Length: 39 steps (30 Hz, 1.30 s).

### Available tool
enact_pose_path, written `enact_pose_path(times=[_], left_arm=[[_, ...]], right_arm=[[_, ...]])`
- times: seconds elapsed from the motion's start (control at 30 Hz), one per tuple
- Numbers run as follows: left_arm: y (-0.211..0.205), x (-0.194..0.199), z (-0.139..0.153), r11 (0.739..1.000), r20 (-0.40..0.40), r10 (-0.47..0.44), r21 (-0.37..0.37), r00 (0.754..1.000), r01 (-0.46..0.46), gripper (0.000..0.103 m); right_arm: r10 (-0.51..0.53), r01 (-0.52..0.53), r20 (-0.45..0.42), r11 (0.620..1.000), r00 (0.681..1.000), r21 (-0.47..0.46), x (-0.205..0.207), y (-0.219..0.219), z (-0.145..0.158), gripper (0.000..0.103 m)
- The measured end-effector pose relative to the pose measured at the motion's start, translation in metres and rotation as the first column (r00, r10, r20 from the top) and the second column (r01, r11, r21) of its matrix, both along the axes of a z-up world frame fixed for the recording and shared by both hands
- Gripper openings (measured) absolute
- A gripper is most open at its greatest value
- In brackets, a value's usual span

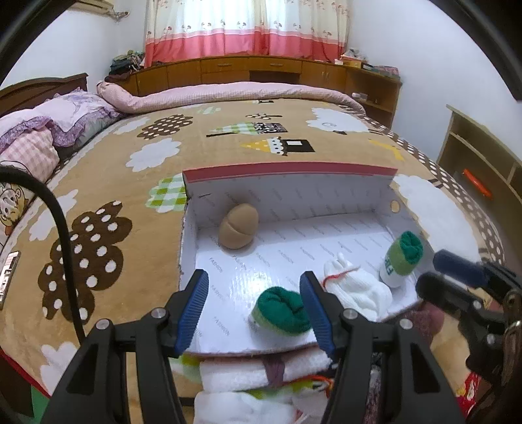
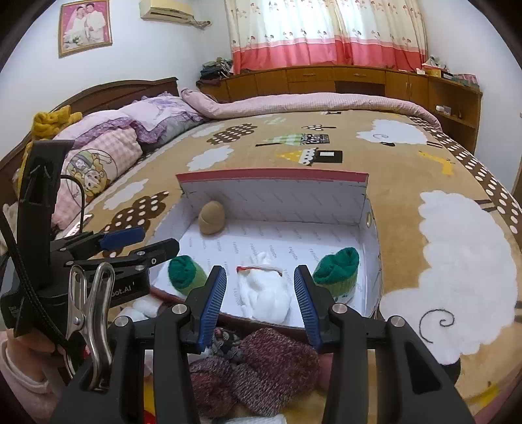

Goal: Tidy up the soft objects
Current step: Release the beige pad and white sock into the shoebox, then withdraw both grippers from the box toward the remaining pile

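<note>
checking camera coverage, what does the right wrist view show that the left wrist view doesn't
Only the right wrist view shows the framed photo, the air conditioner and the maroon knit pile. Only the left wrist view shows the white folded cloth under the box edge. Both show the white box holding a tan roll, two green rolls and white socks.

White walls (image 2: 156, 58); curtained window (image 2: 326, 29); wooden cabinets (image 2: 326, 78); bed (image 2: 407, 169)
</note>
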State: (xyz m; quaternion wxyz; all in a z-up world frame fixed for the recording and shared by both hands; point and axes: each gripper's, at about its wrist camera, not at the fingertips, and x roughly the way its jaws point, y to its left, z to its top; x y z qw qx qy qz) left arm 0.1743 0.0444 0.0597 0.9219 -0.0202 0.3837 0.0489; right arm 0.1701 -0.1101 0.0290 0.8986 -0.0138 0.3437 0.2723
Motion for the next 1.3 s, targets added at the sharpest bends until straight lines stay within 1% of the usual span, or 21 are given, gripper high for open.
enact_pose_path(times=[0.23, 0.37, 0.47, 0.57, 0.67, 0.77, 0.97, 1.17, 1.3], left_arm=[[-0.001, -0.021, 0.005, 1.000, -0.011, 0.003, -0.002, 1.000, -0.003, 0.062], [-0.004, -0.034, 0.005, 1.000, -0.008, -0.014, 0.007, 1.000, 0.014, 0.062], [-0.005, -0.042, 0.001, 1.000, -0.021, -0.020, 0.022, 1.000, 0.020, 0.062], [-0.004, -0.049, -0.003, 1.000, -0.030, -0.020, 0.017, 0.999, 0.021, 0.062], [-0.001, -0.055, -0.006, 1.000, -0.040, -0.010, -0.005, 0.999, 0.010, 0.062], [0.002, -0.061, -0.009, 1.000, -0.054, 0.004, -0.018, 0.999, -0.005, 0.062], [0.009, -0.073, -0.020, 0.998, -0.092, 0.057, 0.001, 0.994, -0.057, 0.062], [0.017, -0.087, -0.033, 0.995, -0.126, 0.091, -0.026, 0.988, -0.095, 0.062], [0.023, -0.093, -0.042, 0.991, -0.142, 0.098, -0.075, 0.985, -0.109, 0.062]], right_arm=[[0.000, 0.000, 0.015, 1.000, 1.000, 0.009, -0.016, -0.004, 0.007, 0.044], [0.004, -0.004, 0.024, 1.000, 1.000, 0.017, -0.026, -0.008, 0.011, 0.044], [-0.004, 0.003, 0.021, 0.999, 1.000, 0.042, -0.033, -0.013, 0.015, 0.044], [0.005, -0.005, 0.003, 0.998, 1.000, 0.065, -0.040, -0.018, 0.016, 0.044], [0.002, -0.002, -0.005, 0.999, 1.000, 0.052, -0.048, -0.020, 0.014, 0.044], [0.001, 0.000, -0.023, 0.998, 1.000, 0.067, -0.054, -0.025, 0.012, 0.044], [-0.007, 0.010, -0.037, 0.998, 0.999, 0.063, -0.067, -0.034, 0.008, 0.044], [-0.008, 0.011, -0.066, 0.999, 0.998, 0.042, -0.078, -0.039, -0.003, 0.044], [-0.003, 0.004, -0.075, 1.000, 0.997, 0.008, -0.085, -0.041, -0.012, 0.044]])
